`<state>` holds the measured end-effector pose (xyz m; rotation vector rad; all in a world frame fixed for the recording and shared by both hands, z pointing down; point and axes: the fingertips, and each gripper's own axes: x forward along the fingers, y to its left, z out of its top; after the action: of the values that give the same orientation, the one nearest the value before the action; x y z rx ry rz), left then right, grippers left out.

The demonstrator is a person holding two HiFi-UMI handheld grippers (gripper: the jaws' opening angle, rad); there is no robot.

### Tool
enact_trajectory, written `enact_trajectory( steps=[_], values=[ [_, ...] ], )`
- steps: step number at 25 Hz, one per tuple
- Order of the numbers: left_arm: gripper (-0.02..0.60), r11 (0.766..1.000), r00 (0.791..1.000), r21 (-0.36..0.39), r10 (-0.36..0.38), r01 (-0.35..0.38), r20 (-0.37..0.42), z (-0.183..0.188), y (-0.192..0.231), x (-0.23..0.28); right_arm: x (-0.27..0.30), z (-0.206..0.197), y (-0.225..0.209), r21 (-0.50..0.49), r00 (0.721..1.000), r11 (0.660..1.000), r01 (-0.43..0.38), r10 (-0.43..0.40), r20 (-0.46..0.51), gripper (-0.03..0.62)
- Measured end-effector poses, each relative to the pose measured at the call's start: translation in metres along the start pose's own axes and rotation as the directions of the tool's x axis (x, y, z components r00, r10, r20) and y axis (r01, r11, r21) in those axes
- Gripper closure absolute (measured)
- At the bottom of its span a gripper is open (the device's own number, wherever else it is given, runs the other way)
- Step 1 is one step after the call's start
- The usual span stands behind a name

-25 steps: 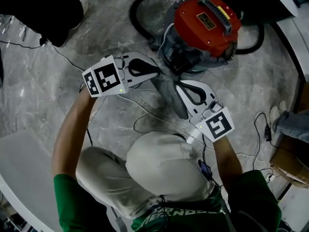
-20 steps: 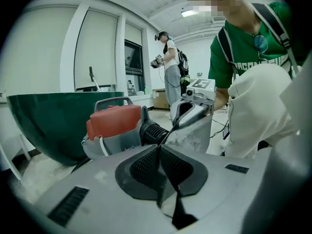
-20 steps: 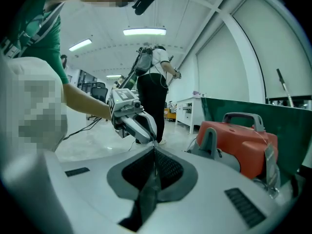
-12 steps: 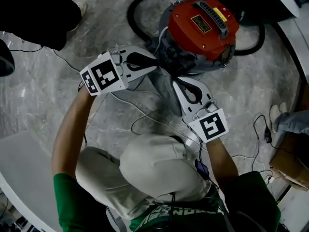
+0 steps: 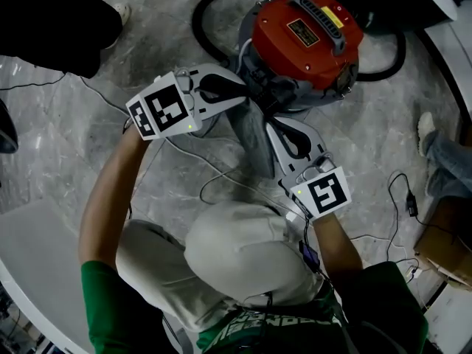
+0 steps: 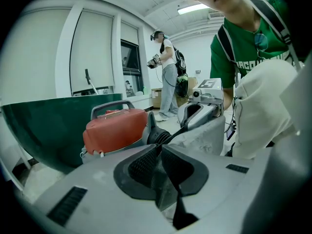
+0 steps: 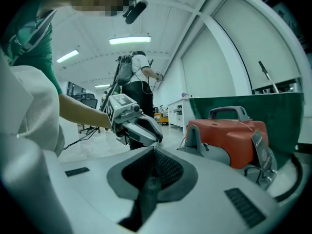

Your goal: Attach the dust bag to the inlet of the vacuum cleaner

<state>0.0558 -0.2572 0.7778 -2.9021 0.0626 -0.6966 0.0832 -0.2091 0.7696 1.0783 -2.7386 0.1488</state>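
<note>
Clamping the bag (image 5: 254, 142) in closed jaws, left gripper (image 5: 240, 100) and right gripper (image 5: 271, 125) may tear it by pulling apart.

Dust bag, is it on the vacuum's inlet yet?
Seemingly not: left gripper and right gripper hold the dust bag stretched beside the vacuum.

Grey marbled floor (image 5: 59, 146), with a thin white cable (image 5: 214, 177) looping over it. At the right edge, a bystander's shoe (image 5: 426, 127) and jeans leg (image 5: 451, 161), near a cardboard box (image 5: 446, 245). Top left, a figure in dark clothing (image 5: 51, 13). Farther back, another person with a backpack (image 6: 168, 77) standing by tall windows (image 6: 129, 65). Nearby, a dark green panel (image 6: 48, 126). Overhead, lit ceiling strips (image 7: 129, 40).
</note>
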Motion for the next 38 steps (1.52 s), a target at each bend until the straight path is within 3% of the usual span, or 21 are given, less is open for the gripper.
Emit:
enact_trajectory(
  steps=[6,26,38],
  values=[
    [0.545,1.000,1.000,0.015,-0.013,0.013,-0.023,0.000,-0.002,0.007,-0.004,-0.004,-0.004,0.034,1.000,0.999,0.024,-0.024,-0.004,0.580],
    [0.537,1.000,1.000,0.006,-0.020,0.020,0.006,0.006,0.013,0.030,-0.012,-0.005,-0.037,0.068,0.997,0.995,0.074,-0.074,0.000,0.574],
    [0.535,1.000,0.999,-0.006,-0.010,0.010,0.032,0.008,0.020,0.033,-0.010,-0.002,-0.050,0.102,0.999,0.994,-0.042,0.040,0.021,0.571]
  ],
)
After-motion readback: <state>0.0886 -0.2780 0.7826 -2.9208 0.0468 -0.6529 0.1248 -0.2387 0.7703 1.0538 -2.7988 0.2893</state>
